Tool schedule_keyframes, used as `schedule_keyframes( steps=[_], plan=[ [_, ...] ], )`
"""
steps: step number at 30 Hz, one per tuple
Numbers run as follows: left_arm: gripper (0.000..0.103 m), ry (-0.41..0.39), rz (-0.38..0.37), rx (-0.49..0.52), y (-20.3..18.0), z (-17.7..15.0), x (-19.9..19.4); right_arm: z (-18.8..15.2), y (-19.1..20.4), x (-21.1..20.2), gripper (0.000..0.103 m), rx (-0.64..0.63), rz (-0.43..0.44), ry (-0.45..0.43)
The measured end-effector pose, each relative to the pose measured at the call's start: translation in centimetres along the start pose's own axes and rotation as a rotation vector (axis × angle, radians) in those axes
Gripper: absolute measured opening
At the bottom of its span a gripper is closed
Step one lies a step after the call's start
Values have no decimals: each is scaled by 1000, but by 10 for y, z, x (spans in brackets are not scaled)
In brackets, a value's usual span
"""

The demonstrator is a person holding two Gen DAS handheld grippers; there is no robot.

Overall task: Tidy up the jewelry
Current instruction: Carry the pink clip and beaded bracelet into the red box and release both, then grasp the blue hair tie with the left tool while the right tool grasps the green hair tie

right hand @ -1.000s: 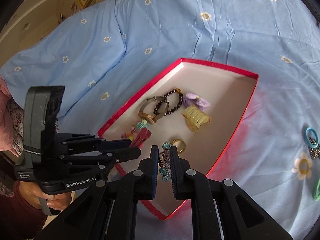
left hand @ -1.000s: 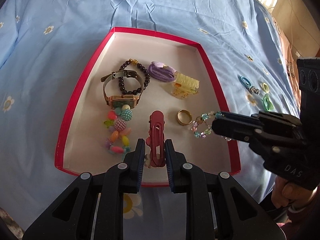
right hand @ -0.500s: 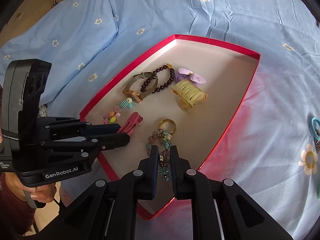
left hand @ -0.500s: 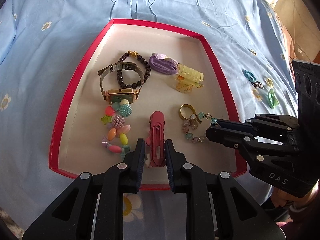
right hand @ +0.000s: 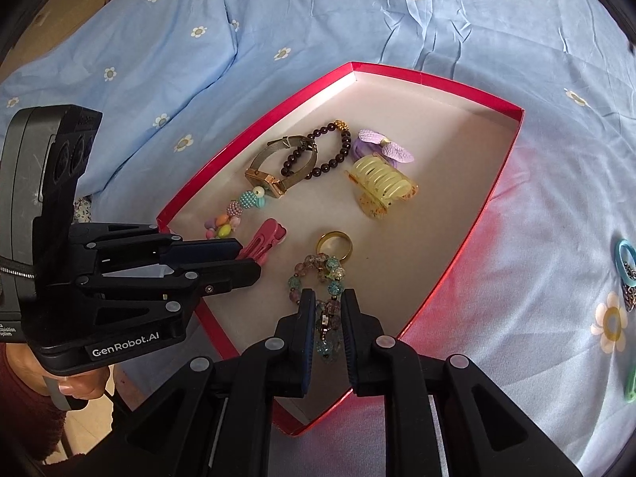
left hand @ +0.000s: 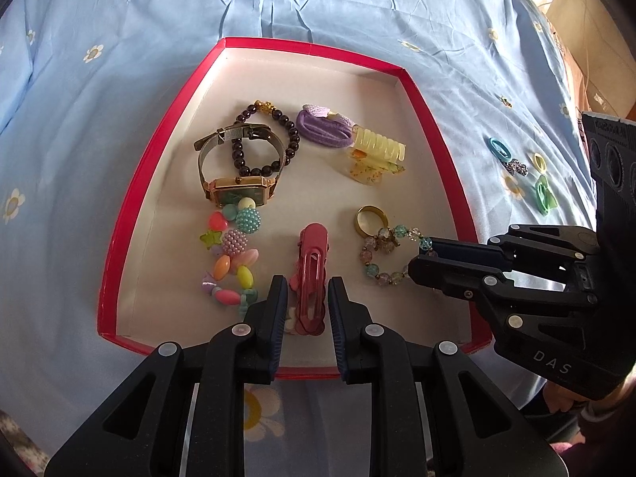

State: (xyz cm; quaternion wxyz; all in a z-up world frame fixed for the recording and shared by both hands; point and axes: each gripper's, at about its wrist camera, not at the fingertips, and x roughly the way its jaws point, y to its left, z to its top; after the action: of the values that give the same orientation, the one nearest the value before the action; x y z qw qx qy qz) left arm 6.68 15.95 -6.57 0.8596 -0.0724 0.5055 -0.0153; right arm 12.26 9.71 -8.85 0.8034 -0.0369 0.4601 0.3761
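Observation:
A red-rimmed box (left hand: 310,45) with a white floor lies on the blue flowered sheet. My left gripper (left hand: 307,284) is shut on a red hair clip (left hand: 312,254), which rests on the box floor near the front rim. My right gripper (right hand: 328,298) reaches in from the right. Its jaws are opening around a pale glass-bead bracelet (right hand: 318,270) that lies on the floor beside a gold ring (right hand: 335,243), and the pads look just clear of the beads. In the right wrist view the left gripper (right hand: 246,258) comes in from the left with the hair clip (right hand: 267,238).
The box also holds a gold watch (left hand: 238,192), a dark bead bracelet (left hand: 270,141), a purple hair tie (left hand: 324,129), a yellow claw clip (left hand: 377,155) and a colourful bead bracelet (left hand: 232,256). Small blue (left hand: 499,147) and green (left hand: 542,196) rings lie on the sheet to the right.
My right gripper has lowered the glass-bead bracelet onto the box floor next to the gold ring, and its jaws have widened a little. The left gripper still grips the hair clip in place.

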Motion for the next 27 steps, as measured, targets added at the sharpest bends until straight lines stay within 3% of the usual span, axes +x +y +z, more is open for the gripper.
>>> schedule_keyframes(
  steps=[6,13,15,18,27],
  plan=[
    [27,-1,1,-10,1,-1,-2,-1,-3,-3,18,20,21,-13],
    [32,-24,-1,-39,4,-5,-11,-2,-6,-18,35,53,37,-68],
    [33,-41,-5,-46,3,-6,-17,-3,-8,-24,36,67,41,-84],
    [41,-68,-13,-65,1,-6,-24,-7,-14,-36,37,91,37,-119],
    [47,-81,-73,-60,-26,-1,-28,-34,-46,-78,49,191,-28,-198]
  ],
)
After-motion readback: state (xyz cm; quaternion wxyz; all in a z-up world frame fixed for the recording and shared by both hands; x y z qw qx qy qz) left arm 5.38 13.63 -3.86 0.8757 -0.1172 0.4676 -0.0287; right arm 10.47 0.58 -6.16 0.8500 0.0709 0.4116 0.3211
